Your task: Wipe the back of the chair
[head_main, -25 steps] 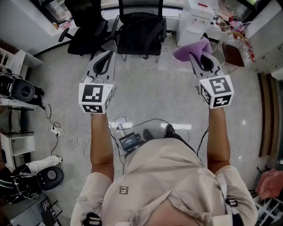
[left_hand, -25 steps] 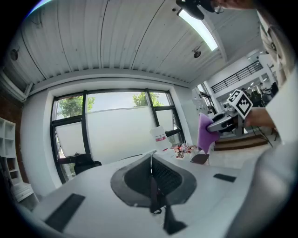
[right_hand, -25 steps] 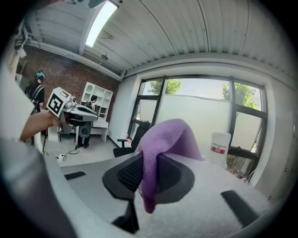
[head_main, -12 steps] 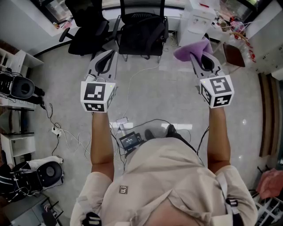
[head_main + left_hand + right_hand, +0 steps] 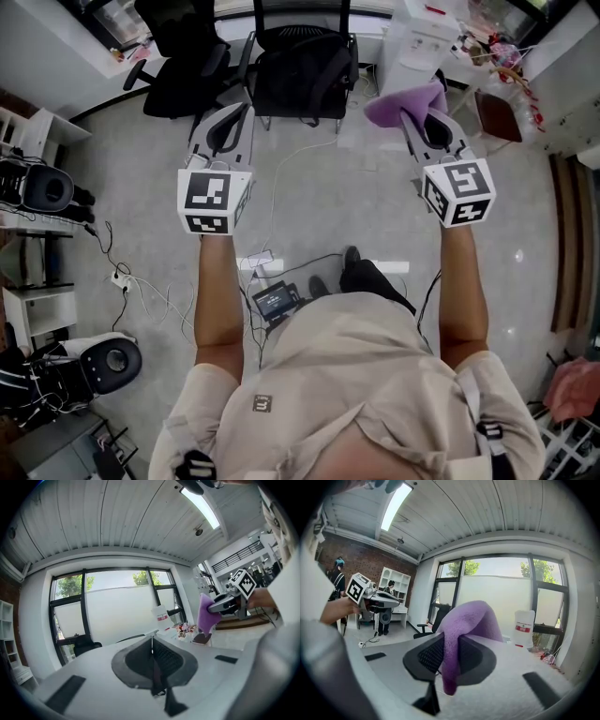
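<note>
A black mesh office chair (image 5: 302, 67) stands at the far side of the floor in the head view, its seat facing me. My right gripper (image 5: 413, 112) is held up to the chair's right, shut on a purple cloth (image 5: 405, 99) that drapes over its tips. In the right gripper view the cloth (image 5: 465, 625) hangs between the jaws. My left gripper (image 5: 234, 112) hovers in front of the chair's left side, its jaws pressed together with nothing between them. The left gripper view shows the right gripper (image 5: 221, 605) and the cloth (image 5: 205, 613) off to the right.
A second black chair (image 5: 183, 52) stands left of the mesh one. A white cabinet (image 5: 417, 37) and a cluttered table (image 5: 487, 47) are at the back right. Cables (image 5: 281, 178) run over the grey floor. White shelves (image 5: 28, 131) line the left wall.
Both grippers have edged slightly forward toward the chair, the left one also a little to the right. The person's foot has stepped forward.
</note>
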{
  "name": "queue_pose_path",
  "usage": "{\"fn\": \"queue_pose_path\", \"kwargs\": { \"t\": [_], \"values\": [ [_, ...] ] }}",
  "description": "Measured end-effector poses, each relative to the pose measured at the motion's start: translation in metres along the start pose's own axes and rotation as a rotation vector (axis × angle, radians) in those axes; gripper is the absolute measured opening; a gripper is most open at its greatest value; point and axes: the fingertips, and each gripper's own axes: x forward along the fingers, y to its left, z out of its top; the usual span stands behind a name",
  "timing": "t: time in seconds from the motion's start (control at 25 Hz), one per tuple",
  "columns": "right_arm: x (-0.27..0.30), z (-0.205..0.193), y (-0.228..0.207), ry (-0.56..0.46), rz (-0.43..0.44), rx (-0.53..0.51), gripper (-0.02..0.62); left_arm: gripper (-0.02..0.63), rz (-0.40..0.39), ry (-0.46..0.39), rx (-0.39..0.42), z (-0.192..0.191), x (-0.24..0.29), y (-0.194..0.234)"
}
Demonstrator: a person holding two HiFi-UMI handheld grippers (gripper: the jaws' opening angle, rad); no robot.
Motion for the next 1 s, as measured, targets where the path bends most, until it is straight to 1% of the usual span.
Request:
{"fn": "queue_pose_path", "kwargs": {
  "t": [0.16, 0.28, 0.44, 0.76, 1.0],
  "values": [
    [0.015, 0.001, -0.017, -0.005, 0.003, 0.001, 0.046, 0.009, 0.0, 0.01, 0.005, 0.005, 0.019, 0.0],
    [0.037, -0.007, -0.031, -0.005, 0.008, -0.009, 0.046, 0.009, 0.004, 0.017, 0.006, -0.001, 0.041, 0.003],
    [0.074, -0.018, -0.064, -0.011, 0.022, -0.004, 0.046, 0.009, 0.024, 0.042, 0.017, -0.009, 0.079, 0.009],
    [0.17, -0.034, -0.136, -0.004, 0.109, 0.005, 0.046, 0.009, 0.076, 0.098, 0.009, -0.02, 0.187, 0.034],
    [0.229, -0.042, -0.196, -0.001, 0.141, 0.007, 0.046, 0.009, 0.113, 0.108, 0.005, -0.018, 0.264, 0.05]
  ]
}}
